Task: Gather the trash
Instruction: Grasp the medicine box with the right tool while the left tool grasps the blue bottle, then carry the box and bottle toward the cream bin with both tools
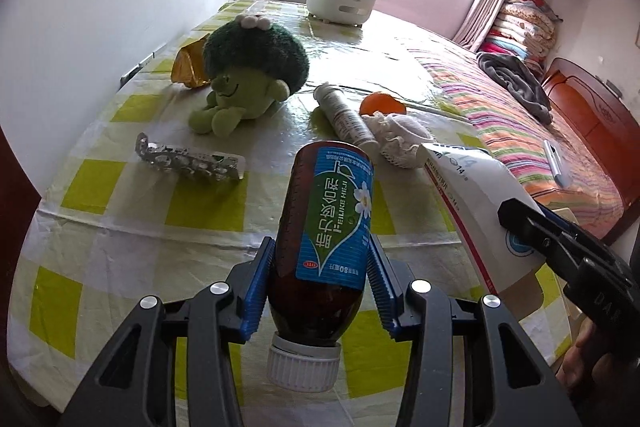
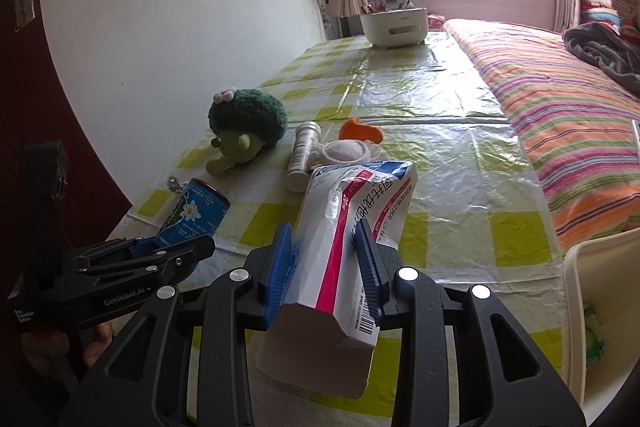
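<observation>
Checked yellow-green plastic-covered table: left claw clenched the brown blue-labelled medicine bottle, right claw the white crumpled carton; beyond them the silver blister pack and white tube still waited.

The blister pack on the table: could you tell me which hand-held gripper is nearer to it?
Left. The left hand-held gripper, holding the brown bottle, is just in front of the blister pack; the right hand-held gripper, holding the box, is farther away.

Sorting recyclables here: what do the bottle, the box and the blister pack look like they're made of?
Bottle: dark brown see-through plastic or glass, glossy paper label, ribbed white plastic cap. Box: thin printed cardboard, dented, with a folded end flap. Blister pack: crinkled shiny foil, probably over plastic.
</observation>
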Available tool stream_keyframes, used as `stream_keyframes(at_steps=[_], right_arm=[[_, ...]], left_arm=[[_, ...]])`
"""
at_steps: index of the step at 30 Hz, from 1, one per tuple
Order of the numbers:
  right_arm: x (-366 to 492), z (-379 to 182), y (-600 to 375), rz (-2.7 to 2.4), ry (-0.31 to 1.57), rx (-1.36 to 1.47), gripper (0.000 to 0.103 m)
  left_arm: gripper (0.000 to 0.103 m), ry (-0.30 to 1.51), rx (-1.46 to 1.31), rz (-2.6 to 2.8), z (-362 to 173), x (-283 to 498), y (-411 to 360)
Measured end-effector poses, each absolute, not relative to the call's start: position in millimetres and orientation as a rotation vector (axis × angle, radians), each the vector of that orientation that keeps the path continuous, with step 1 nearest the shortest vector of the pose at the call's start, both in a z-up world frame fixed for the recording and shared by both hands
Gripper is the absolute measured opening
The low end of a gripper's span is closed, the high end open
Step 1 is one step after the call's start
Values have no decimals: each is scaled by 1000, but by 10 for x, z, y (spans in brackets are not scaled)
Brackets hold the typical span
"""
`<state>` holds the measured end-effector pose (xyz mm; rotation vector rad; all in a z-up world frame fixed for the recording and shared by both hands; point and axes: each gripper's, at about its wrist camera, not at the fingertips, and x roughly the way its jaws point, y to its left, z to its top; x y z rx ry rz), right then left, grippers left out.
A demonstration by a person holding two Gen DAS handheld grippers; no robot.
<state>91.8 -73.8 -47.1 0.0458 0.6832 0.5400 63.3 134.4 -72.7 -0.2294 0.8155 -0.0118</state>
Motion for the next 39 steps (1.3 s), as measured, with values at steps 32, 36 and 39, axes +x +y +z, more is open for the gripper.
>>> stream_keyframes(at_steps=[32, 36, 39], right_arm=[[832, -364, -1485, 408, 639, 112, 32], [808, -352, -1593, 390, 631, 122, 32], [797, -344, -1684, 374, 627, 133, 32]], left_arm=[[44, 806, -85, -152, -637, 732, 482], [44, 809, -70, -171, -641, 741, 378], [44, 811, -56, -188, -646, 745, 288]])
